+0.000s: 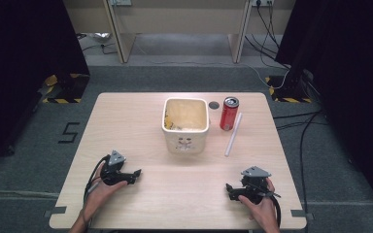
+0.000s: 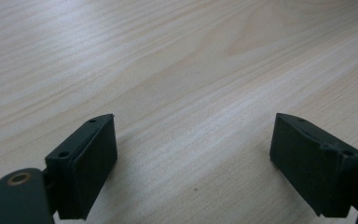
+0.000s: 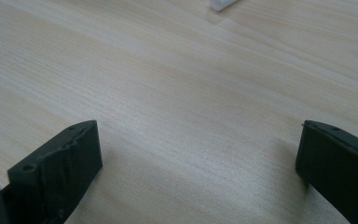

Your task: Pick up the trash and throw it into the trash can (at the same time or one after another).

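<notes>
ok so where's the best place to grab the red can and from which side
Probably around the middle of its round side wall. The red can stands upright, so a level approach with the jaws either side of the body suits it. Come from the near right with the right claw: the white bin crowds its left and the white tube lies just right.

A light wooden table (image 1: 141,116) stands on a grey carpet floor (image 1: 184,77); a pale wooden desk (image 1: 179,19) is behind; black curtains (image 1: 24,43) hang at both sides.

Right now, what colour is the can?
Red, with a silver top; the can shows best in the high view.
</notes>
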`<state>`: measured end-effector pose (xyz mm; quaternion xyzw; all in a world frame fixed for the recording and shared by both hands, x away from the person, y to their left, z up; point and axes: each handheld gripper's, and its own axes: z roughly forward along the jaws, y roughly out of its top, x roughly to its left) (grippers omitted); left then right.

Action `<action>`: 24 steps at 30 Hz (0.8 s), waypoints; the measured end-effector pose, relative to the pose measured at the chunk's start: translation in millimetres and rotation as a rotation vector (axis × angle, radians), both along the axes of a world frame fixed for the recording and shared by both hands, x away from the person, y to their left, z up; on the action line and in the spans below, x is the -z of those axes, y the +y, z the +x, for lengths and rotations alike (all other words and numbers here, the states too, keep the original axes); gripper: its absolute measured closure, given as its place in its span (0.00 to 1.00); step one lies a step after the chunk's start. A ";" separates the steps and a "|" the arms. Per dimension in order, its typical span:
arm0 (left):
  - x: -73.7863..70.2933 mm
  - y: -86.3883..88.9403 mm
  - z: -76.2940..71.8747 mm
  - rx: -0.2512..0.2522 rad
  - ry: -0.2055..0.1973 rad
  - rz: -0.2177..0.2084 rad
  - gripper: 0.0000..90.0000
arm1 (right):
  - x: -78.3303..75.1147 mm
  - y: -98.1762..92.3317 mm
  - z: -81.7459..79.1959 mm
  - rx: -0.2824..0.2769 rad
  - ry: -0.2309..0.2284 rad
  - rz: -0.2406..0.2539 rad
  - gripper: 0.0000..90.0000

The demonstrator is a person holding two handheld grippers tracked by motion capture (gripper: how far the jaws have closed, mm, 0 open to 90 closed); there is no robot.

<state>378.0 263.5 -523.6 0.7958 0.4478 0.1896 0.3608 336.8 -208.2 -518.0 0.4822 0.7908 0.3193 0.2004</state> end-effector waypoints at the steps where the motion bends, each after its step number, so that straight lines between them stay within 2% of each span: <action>1: 0.0 0.0 0.0 0.000 0.000 0.000 0.15 | 0.0 0.0 0.0 0.000 0.000 0.000 0.01; 8: 0.0 0.1 0.1 0.000 -0.001 0.001 0.15 | -0.1 -0.2 0.0 -0.002 -0.001 0.000 0.02; 10: 0.0 0.1 0.1 0.001 0.000 0.001 0.15 | -0.7 -0.6 -0.8 -0.003 -0.007 0.006 0.07; 13: 0.0 0.1 0.1 0.000 -0.001 0.000 0.15 | -3.0 -2.1 -1.4 -0.010 -0.024 0.013 0.20; 15: 0.0 0.1 0.1 0.001 -0.001 0.001 0.15 | -5.2 -2.5 -1.5 -0.001 -0.027 0.008 0.16; 21: 0.0 0.1 0.1 0.001 0.000 0.001 0.15 | -14.6 -5.4 -1.0 0.017 -0.062 0.022 0.17; 24: -0.1 0.1 0.1 0.001 0.001 0.001 0.15 | -26.2 -8.3 2.7 0.028 -0.086 0.032 0.18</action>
